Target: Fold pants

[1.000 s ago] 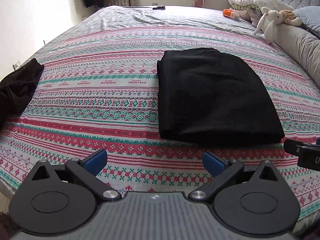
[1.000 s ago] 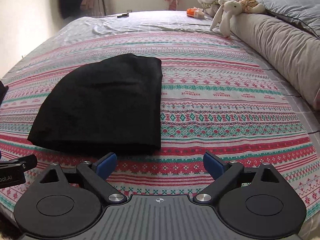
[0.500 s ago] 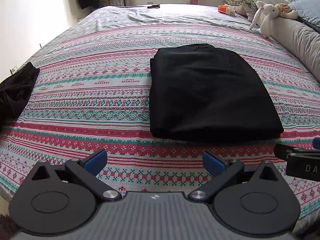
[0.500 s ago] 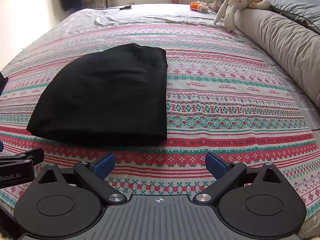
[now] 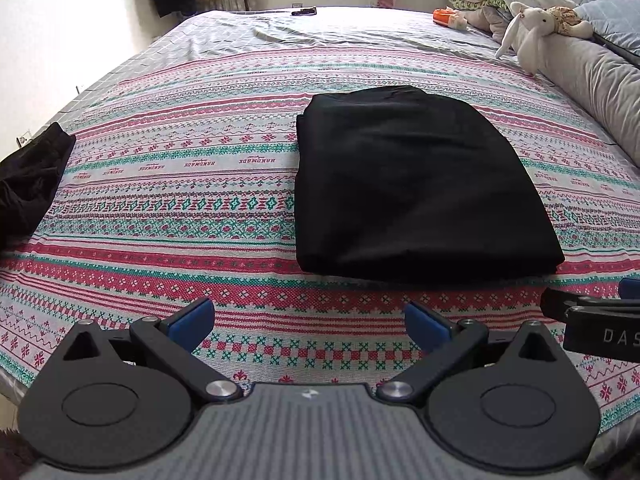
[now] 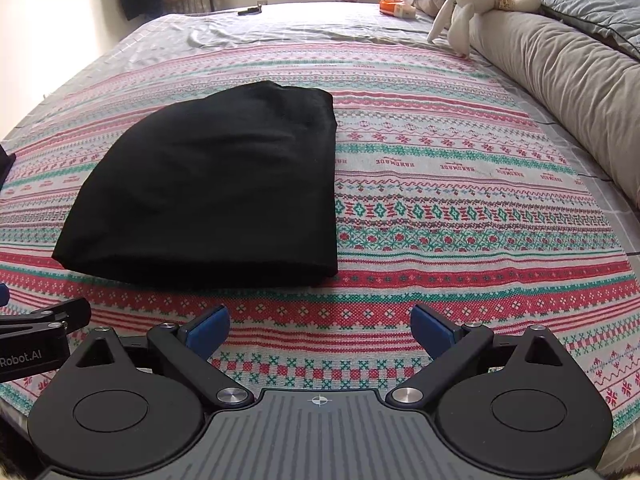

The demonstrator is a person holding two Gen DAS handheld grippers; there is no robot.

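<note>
While both claws hung spread wide and empty over the near edge of the bed, the left claw [image 5: 309, 322] and the right claw [image 6: 320, 328] sat side by side, clear of the cloth. Just beyond them the black pants [image 5: 412, 184] lay folded flat on the patterned bedspread [image 5: 180, 200]. Farther off, another dark garment [image 5: 28, 176] lay at the left edge and a plush rabbit [image 6: 464, 4] rested on a grey bolster [image 6: 568, 80].
</note>
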